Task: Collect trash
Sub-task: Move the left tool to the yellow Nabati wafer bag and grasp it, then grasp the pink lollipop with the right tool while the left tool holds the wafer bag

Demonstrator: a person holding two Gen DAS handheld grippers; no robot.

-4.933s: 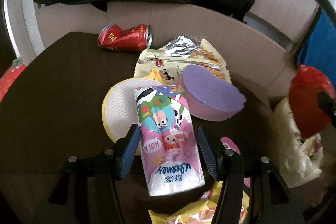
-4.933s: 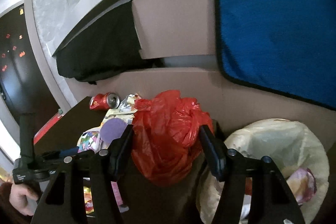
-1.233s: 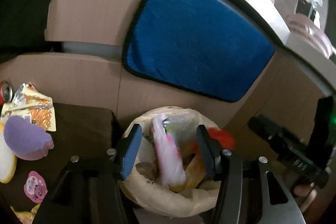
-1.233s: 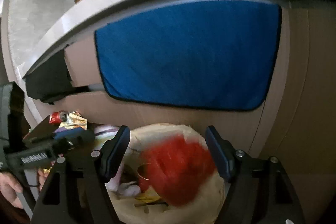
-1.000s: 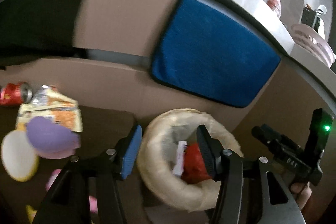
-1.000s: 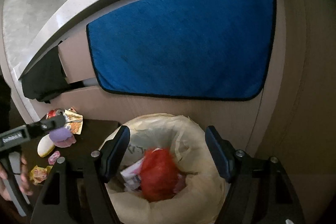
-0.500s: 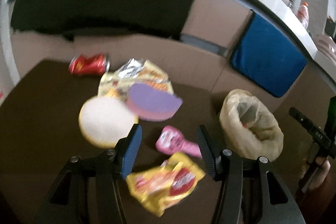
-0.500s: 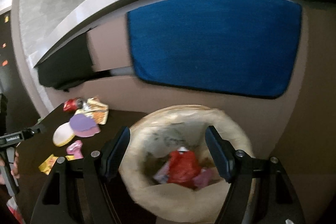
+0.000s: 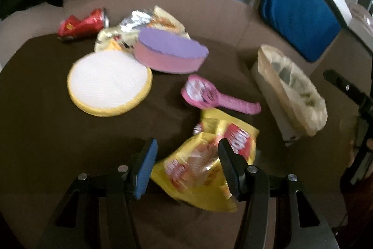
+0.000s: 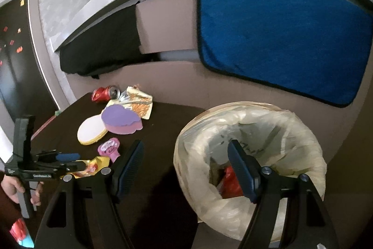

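Note:
My left gripper (image 9: 186, 160) is open, its fingers on either side of a crumpled yellow snack bag (image 9: 205, 162) on the dark table (image 9: 46, 132). A pink wrapper (image 9: 209, 97), a red crushed can (image 9: 81, 22) and a foil snack bag (image 9: 139, 25) lie further back. My right gripper (image 10: 186, 167) is open and empty over the rim of the lined trash bin (image 10: 291, 132), which holds a red plastic bag (image 10: 229, 181). The left gripper (image 10: 67, 160) also shows in the right wrist view over the yellow bag (image 10: 93, 166).
A purple sponge (image 9: 167, 50) and a round yellow-rimmed pad (image 9: 109, 81) lie mid-table. The bin (image 9: 291, 90) stands off the table's right edge. A blue towel (image 10: 279, 39) and a black cloth (image 10: 105, 46) hang on the cabinet behind.
Both grippers let go of their trash into the bin. My left gripper swung back to the table and came down around the yellow snack bag. My right gripper stays by the bin.

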